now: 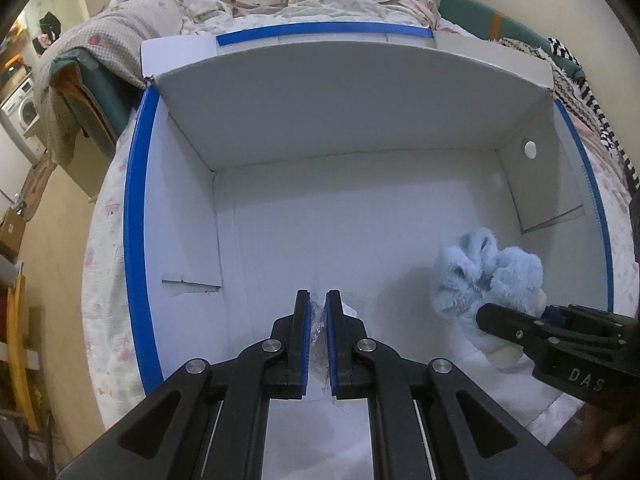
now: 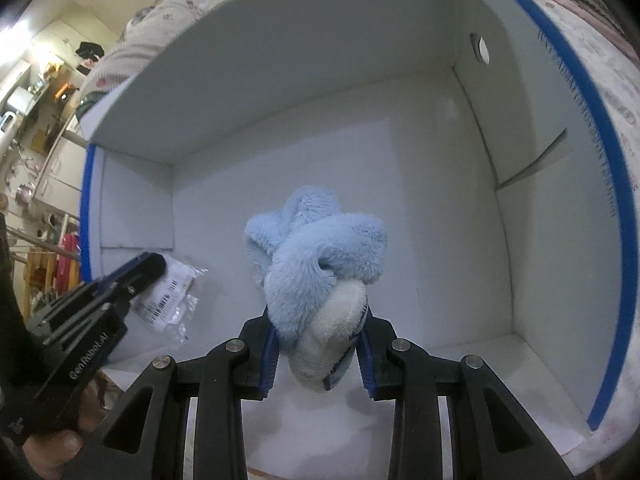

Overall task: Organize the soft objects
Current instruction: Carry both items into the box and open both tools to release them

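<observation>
The light-blue plush slipper (image 2: 316,256) is gripped by its white sole end in the right tongs (image 2: 318,354), held inside the white box (image 1: 360,216); the left tongs (image 1: 318,336) are pinched shut on a clear plastic packet (image 2: 170,300). Both should be lowered to the box floor before release, kept apart, slipper toward the right wall, packet left. Beyond, the bed (image 1: 240,4) stays untouched.

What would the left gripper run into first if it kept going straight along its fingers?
Probably the white box: the left gripper, shut on a clear plastic packet, points down into it, with bare floor ahead and the back wall beyond. The blue plush slippers sit off to its right. Depth is uncertain.
</observation>
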Available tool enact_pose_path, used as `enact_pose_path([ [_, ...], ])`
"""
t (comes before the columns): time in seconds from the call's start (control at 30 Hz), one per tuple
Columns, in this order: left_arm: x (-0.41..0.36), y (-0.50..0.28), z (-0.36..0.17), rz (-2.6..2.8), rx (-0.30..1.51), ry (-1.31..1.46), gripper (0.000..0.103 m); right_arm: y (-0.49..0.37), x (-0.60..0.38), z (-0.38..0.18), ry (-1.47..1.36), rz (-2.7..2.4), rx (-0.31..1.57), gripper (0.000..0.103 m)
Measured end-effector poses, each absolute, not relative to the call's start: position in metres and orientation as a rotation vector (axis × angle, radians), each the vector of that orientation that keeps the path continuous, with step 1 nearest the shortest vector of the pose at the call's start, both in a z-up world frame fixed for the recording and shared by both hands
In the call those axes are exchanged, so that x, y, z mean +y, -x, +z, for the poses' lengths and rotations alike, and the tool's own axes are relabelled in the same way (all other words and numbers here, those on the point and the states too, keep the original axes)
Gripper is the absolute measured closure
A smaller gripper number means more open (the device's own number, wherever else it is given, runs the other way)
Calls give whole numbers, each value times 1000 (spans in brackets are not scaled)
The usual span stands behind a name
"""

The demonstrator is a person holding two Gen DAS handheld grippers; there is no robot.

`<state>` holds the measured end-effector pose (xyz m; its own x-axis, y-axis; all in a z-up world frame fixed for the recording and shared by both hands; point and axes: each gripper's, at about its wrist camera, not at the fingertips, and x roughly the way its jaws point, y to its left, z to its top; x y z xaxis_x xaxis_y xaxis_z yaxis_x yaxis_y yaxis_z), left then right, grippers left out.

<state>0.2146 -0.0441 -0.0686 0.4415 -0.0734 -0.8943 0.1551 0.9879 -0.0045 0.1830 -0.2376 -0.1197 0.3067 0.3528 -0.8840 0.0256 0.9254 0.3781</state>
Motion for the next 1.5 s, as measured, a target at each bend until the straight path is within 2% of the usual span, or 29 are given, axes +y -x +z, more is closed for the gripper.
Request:
enact_pose_path([
  [0.4, -49, -220, -80, -151, 1162, -70, 95, -191, -234, -128, -331, 195, 1274, 66],
  [0.57, -48, -224, -78, -136, 1150, -86, 92, -190, -235, -125, -335, 198, 1262, 56],
  [0.67, -45, -223, -77, -133, 1145, -85, 79, -187, -236, -122, -298, 166, 1245, 38],
  [0.73, -44, -222, -75, -128, 1137, -90, 68, -186, -237, -121, -303, 164, 1239, 38],
  [0.8, -42, -219, -72, -131, 1127, -91, 53, -187, -239, -120, -294, 159, 1232, 32],
  [0.83, -42, -218, -71, -133, 1122, -91, 52, -186, -239, -118, -287, 154, 1223, 26],
  [1.1, -39, -211, -57, -126, 1085, -88, 47, -185, -240, -96, -284, 200, 1133, 23],
  [1.23, -35, -209, -51, -78, 1065, -94, 43, -184, -236, -90, -274, 205, 1097, 3],
  [1.37, -32, -203, -41, -48, 1031, -101, 42, -182, -237, -82, -288, 205, 1066, 2],
  [1.5, -32, -197, -31, -21, 994, -110, 37, -176, -231, -73, -311, 242, 1043, 2],
])
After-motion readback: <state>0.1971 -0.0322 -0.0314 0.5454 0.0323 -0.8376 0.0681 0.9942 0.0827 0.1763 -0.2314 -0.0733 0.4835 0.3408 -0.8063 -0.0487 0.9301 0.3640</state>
